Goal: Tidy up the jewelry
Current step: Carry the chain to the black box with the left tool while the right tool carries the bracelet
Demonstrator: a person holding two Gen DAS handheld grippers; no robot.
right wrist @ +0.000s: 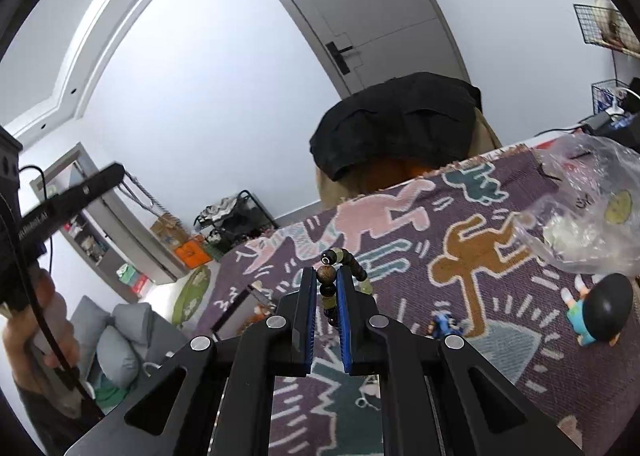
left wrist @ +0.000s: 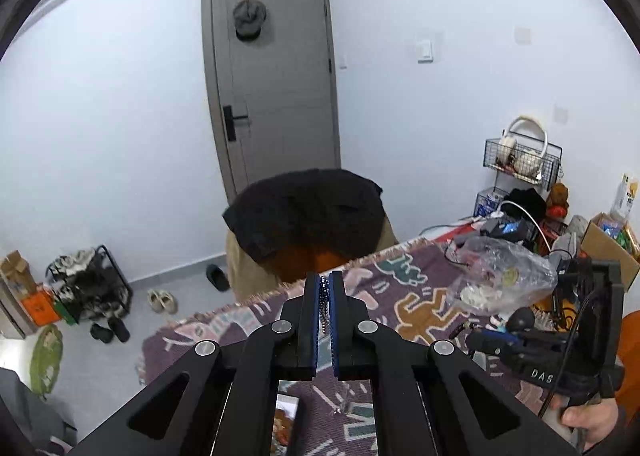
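Right gripper (right wrist: 325,286) clamping a beaded bracelet (right wrist: 340,268) between its blue pads (right wrist: 309,320), one brown bead pinched at the tips, the rest arching up and right or dangling below, above the patterned table cloth (right wrist: 460,216). Left gripper (left wrist: 325,288) pinching shut on a thin beaded chain (left wrist: 323,316) hanging down the narrow gap between the fingers. Both likely handling as light, limp and slippery strands, best gripped across a bead near mid-length.

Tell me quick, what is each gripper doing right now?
Left gripper: shut on a thin dark beaded chain.
Right gripper: shut on a brown and pale green beaded bracelet.
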